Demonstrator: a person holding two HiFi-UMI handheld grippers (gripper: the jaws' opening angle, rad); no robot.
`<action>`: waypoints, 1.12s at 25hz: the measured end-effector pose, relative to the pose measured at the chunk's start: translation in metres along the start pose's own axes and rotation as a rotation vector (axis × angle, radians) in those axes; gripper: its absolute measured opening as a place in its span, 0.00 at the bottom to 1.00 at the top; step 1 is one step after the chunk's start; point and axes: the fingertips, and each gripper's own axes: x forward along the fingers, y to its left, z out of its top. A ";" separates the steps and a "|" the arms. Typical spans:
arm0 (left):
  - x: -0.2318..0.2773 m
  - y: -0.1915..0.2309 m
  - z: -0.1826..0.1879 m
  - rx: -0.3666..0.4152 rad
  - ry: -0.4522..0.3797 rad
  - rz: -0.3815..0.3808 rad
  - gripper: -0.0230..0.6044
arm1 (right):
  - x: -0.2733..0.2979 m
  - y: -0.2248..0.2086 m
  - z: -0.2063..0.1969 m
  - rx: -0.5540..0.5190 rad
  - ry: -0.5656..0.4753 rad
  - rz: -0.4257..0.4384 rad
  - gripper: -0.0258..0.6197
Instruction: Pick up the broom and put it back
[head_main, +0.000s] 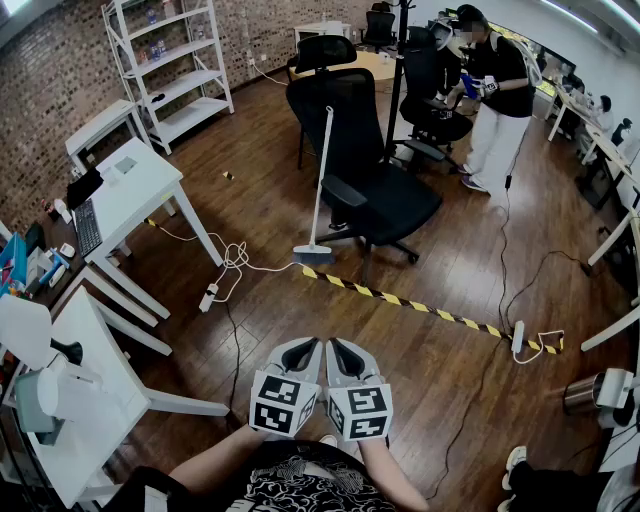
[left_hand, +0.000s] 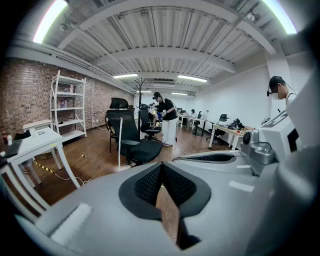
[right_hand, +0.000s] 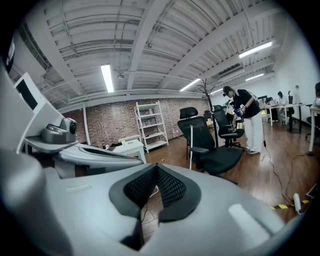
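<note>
Both grippers closed and empty, broom across the room.
Near the person's body, the left gripper (head_main: 298, 352) and right gripper (head_main: 345, 352) sit side by side, jaws together on nothing. Beyond striped floor tape (head_main: 400, 300), the broom (head_main: 322, 185) stands upright against a black office chair (head_main: 395, 200).

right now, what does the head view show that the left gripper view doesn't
Only the head view: the keyboard on the white table, and the marker cubes on both grippers.

Only the left gripper view: the ceiling with its light strips, and the left gripper seen end-on, its pads meeting with nothing between them.

Both: the broom standing upright by the black office chair, the white shelf unit, and the standing person in a black top.
</note>
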 end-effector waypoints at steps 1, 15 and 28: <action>0.003 0.002 0.000 -0.002 -0.001 0.002 0.04 | 0.002 -0.002 0.000 0.003 -0.002 0.001 0.04; 0.064 0.083 0.034 -0.074 -0.038 0.018 0.04 | 0.100 -0.024 0.027 -0.031 0.027 0.019 0.05; 0.120 0.222 0.078 -0.159 -0.058 -0.002 0.04 | 0.249 -0.006 0.074 -0.072 0.064 0.026 0.05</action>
